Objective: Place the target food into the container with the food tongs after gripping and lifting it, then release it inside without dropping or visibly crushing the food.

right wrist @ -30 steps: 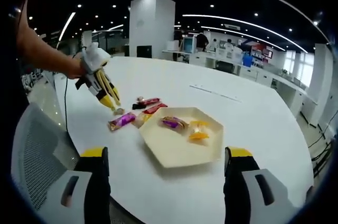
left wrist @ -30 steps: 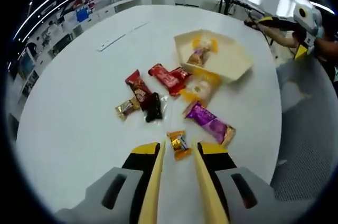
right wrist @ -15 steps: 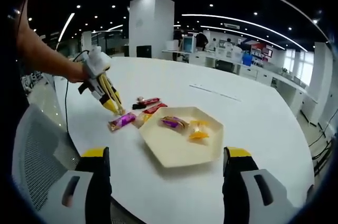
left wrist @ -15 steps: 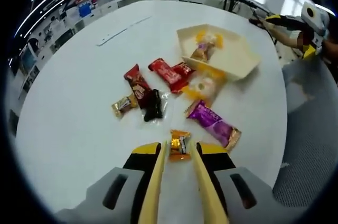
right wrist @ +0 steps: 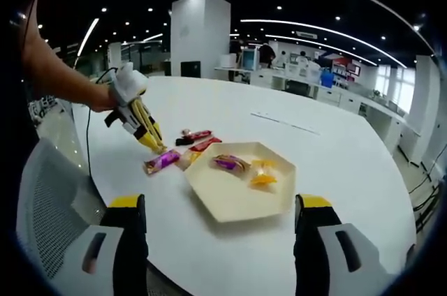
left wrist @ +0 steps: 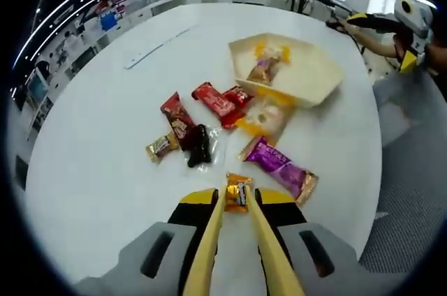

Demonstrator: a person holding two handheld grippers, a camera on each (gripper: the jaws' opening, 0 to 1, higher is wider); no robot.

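1. A round white table (left wrist: pixel 91 135) carries everything; in the right gripper view its top (right wrist: pixel 363 163) runs back toward an office with desks and ceiling lights.
2. A grey mesh chair back (right wrist: pixel 52 198) stands at the table's edge in the right gripper view, on the left.
3. A cream hexagonal shallow tray (left wrist: pixel 318 76) sits on the table beyond the loose snacks. It holds a purple-wrapped snack (right wrist: pixel 229 163) and a clear-and-orange wrapped sweet (right wrist: pixel 263 172).
4. The left gripper (left wrist: pixel 236 195), yellow-fingered with a grey body, has its jaws drawn in on a small orange-and-gold wrapped candy (left wrist: pixel 238 191), which lies on the table just short of the other snacks. In the right gripper view it (right wrist: pixel 155 144) shows held in a person's hand (right wrist: pixel 105 97), tips down at the table beside the purple packet (right wrist: pixel 161 161).
5. The right gripper (right wrist: pixel 220 240) hovers before the tray with its jaws spread wide, nothing between them.
6. Loose wrapped snacks lie between the candy and the tray: a long purple packet (left wrist: pixel 279 168), two red wrappers (left wrist: pixel 223 102), a red bar (left wrist: pixel 176 118), a dark brown piece in clear film (left wrist: pixel 199 146), a small gold-brown candy (left wrist: pixel 160 146), and a pale round pastry in clear yellow-edged wrap (left wrist: pixel 264 116) touching the tray's near wall.
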